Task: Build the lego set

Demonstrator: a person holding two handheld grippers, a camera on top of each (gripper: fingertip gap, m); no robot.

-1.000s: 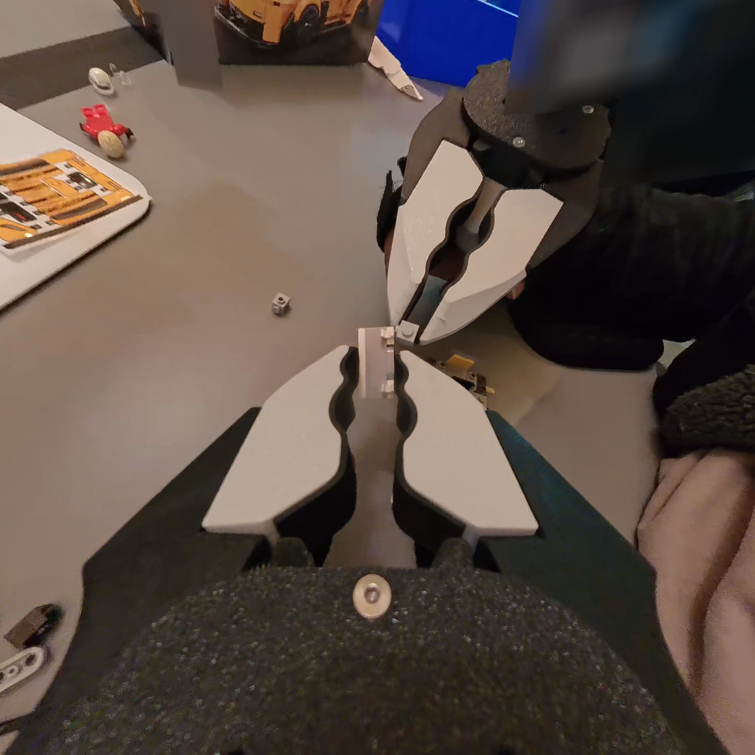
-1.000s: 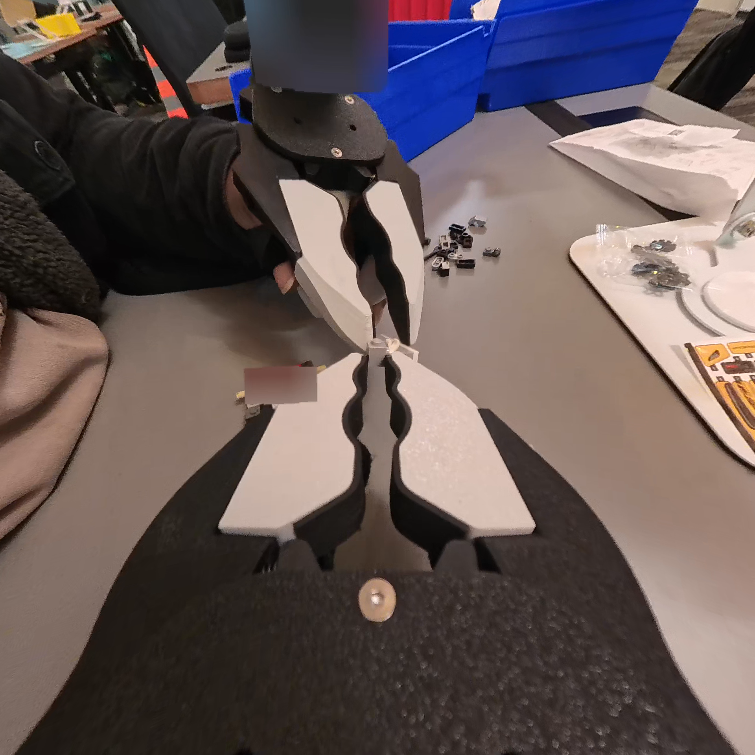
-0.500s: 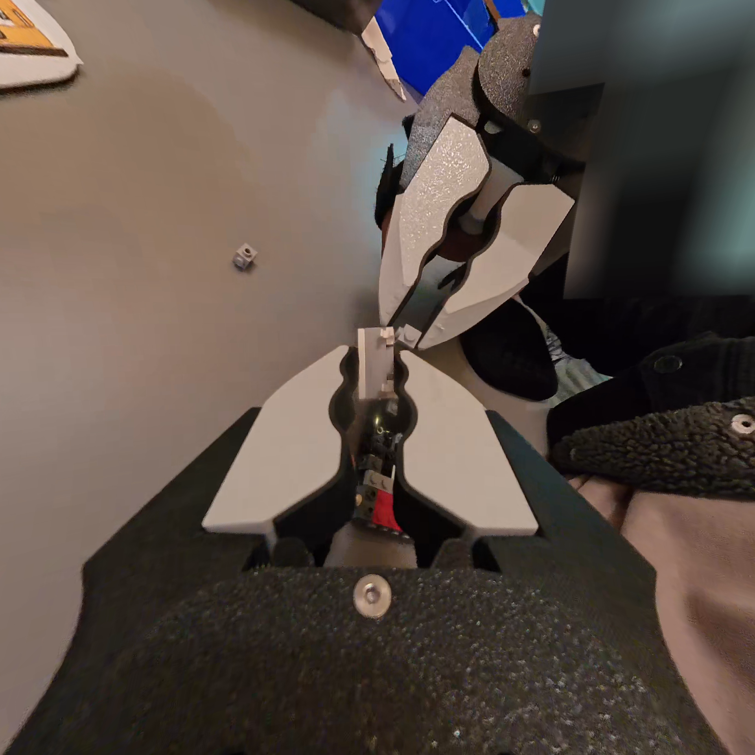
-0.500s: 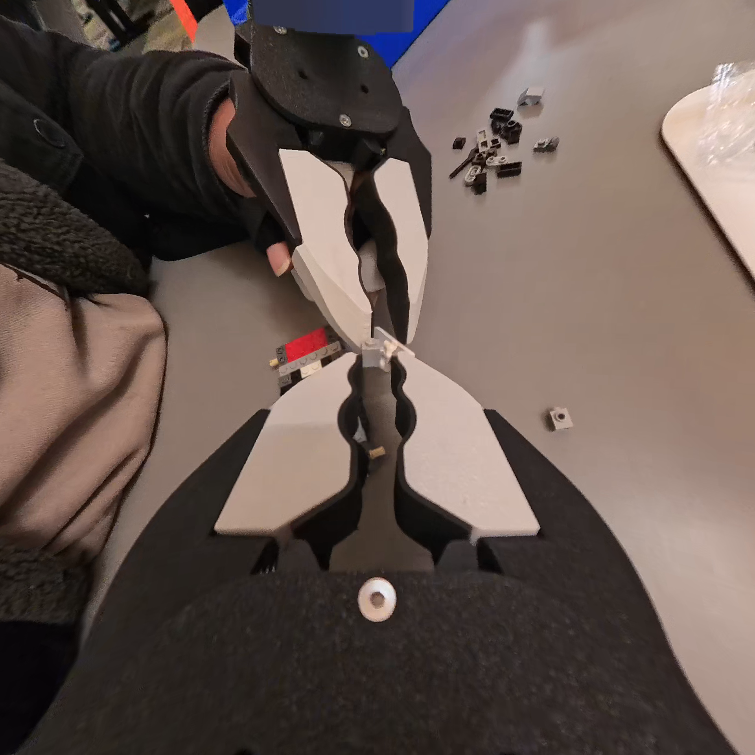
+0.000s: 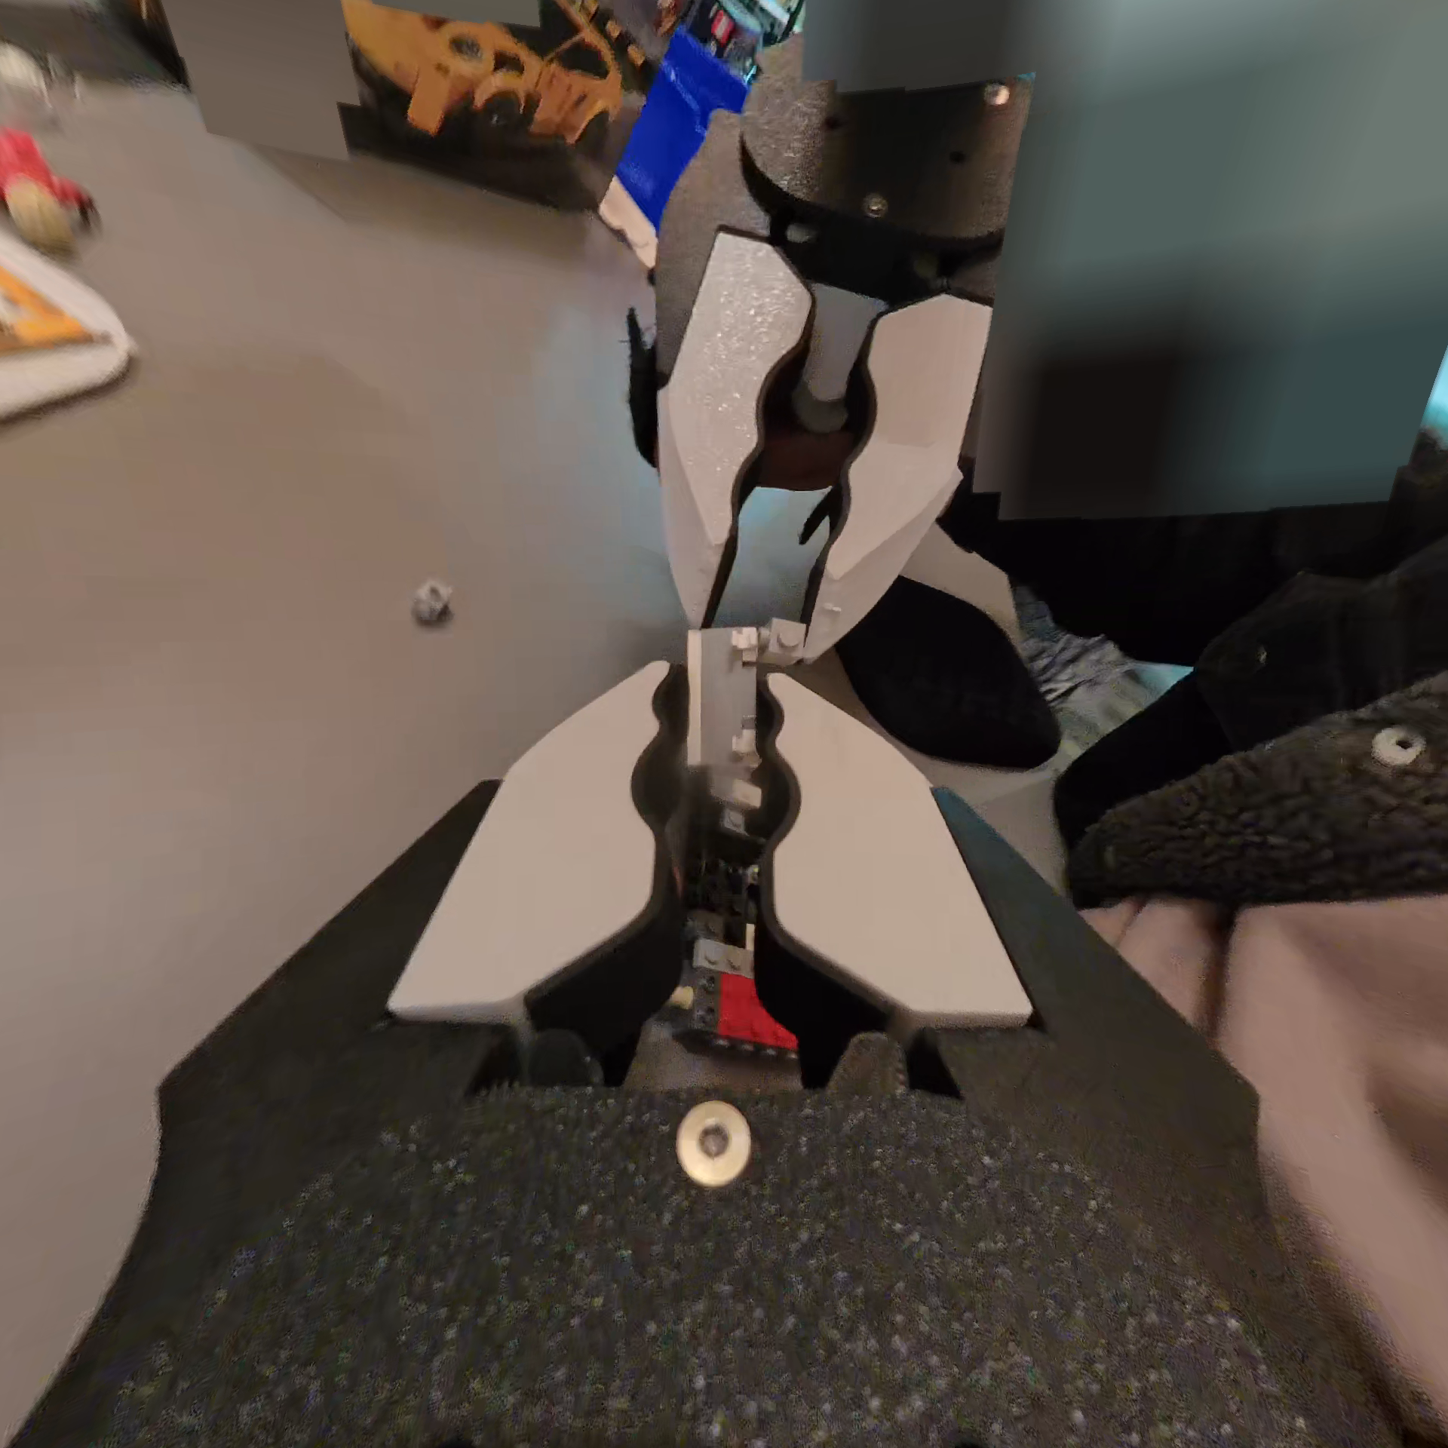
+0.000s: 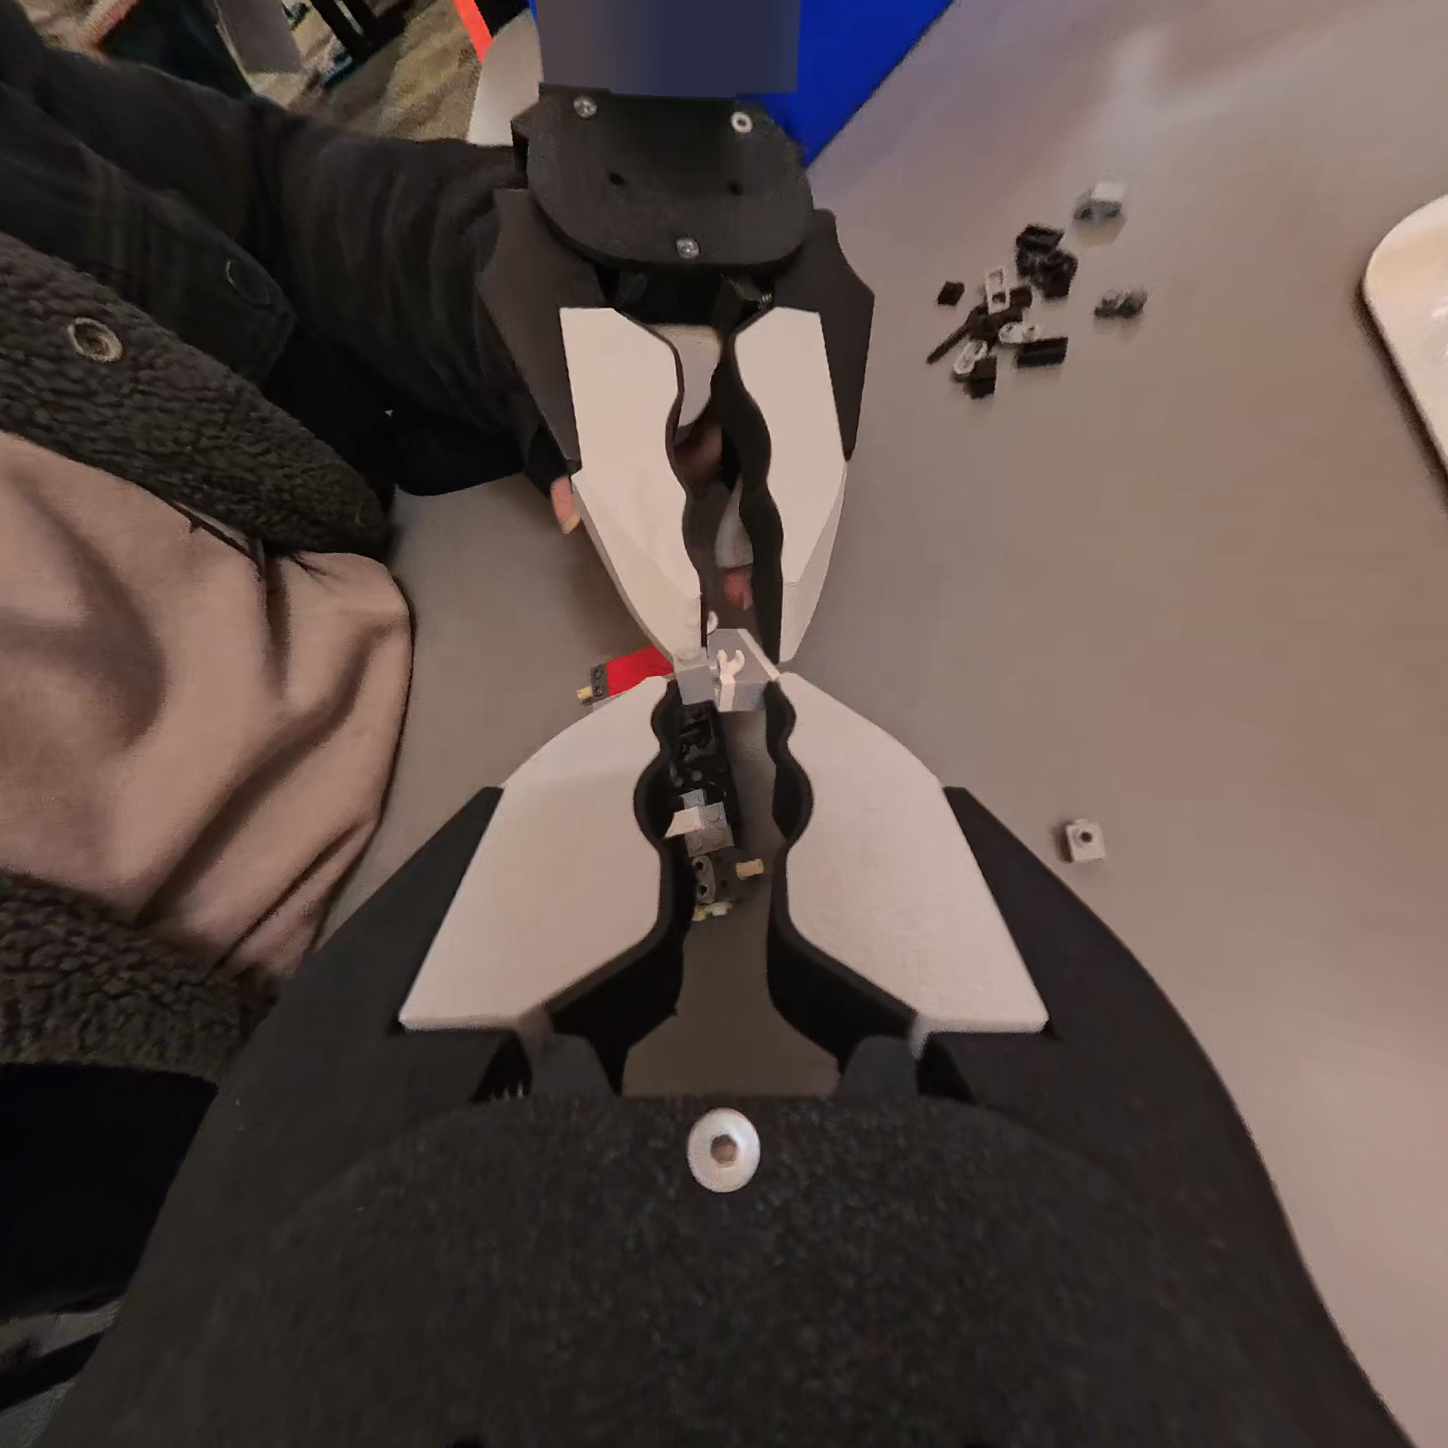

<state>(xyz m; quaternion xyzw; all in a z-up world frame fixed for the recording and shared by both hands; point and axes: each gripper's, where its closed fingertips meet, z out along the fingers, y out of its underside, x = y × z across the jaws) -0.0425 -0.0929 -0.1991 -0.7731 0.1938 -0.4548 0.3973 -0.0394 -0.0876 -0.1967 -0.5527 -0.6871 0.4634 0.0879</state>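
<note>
Above the grey desk (image 5: 274, 548), your left gripper (image 5: 721, 689) clamps a grey plate (image 5: 717, 697); your right gripper (image 6: 725, 689) pinches a small grey brick (image 6: 725, 678) against the plate's tip.

We see only slivers of the red and black lego assembly (image 5: 736, 1011) through the gap between the left gripper's fingers; the rest lies hidden beneath them. At the left edge, the red toy car (image 5: 35, 192) and white tray (image 5: 70, 368) are blurred and cut off. The small black pieces (image 6: 1011, 313) upper right are too small to tell apart.
</note>
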